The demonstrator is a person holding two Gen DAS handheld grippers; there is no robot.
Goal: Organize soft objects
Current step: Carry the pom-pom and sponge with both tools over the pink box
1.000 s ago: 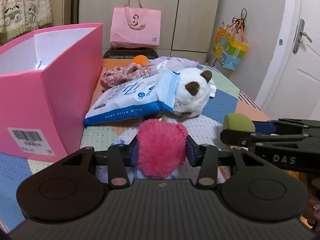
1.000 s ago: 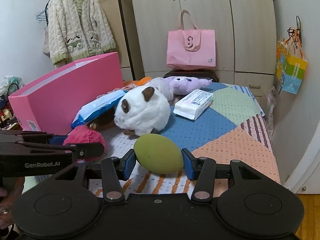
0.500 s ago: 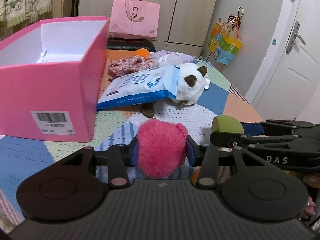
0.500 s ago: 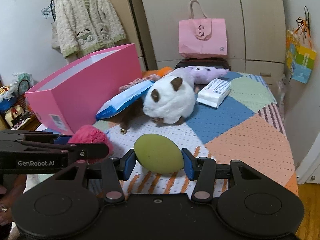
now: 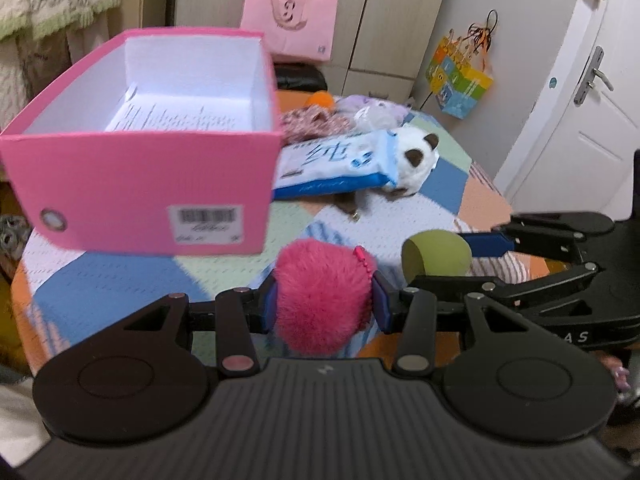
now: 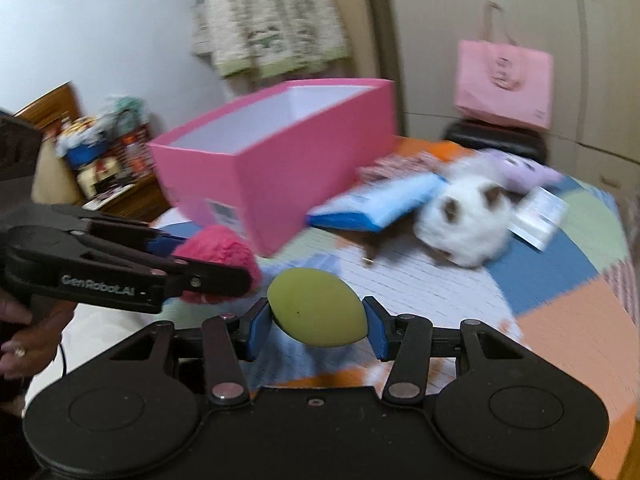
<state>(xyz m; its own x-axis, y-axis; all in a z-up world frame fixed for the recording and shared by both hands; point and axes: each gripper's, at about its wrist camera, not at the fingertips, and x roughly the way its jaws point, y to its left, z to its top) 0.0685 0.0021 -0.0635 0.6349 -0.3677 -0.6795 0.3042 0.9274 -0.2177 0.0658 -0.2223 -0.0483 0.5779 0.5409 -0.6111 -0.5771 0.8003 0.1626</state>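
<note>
My left gripper [image 5: 323, 305] is shut on a fluffy pink pompom [image 5: 323, 294], held above the patchwork cloth just in front of the pink box [image 5: 152, 184]. The box is open-topped, white inside, with a printed sheet on its floor. My right gripper [image 6: 316, 326] is shut on a green egg-shaped soft ball [image 6: 316, 307], which also shows at the right of the left wrist view as the green ball [image 5: 436, 254]. In the right wrist view the left gripper [image 6: 208, 276] with the pompom [image 6: 218, 254] sits at the left, close to the box [image 6: 280, 168].
Behind the box lie a blue wipes pack [image 5: 336, 164], a white plush with brown ears [image 5: 414, 160], floral cloth [image 5: 312, 124], a purple plush [image 5: 376, 110] and an orange ball [image 5: 320, 100]. A white tissue pack [image 6: 540, 216] lies at the right. A hand [image 6: 28, 344] grips the left handle.
Both grippers have risen and swung left toward the pink box, each still gripping its object. The box's inside has come into view, and the right wrist view has rolled and blurred.
</note>
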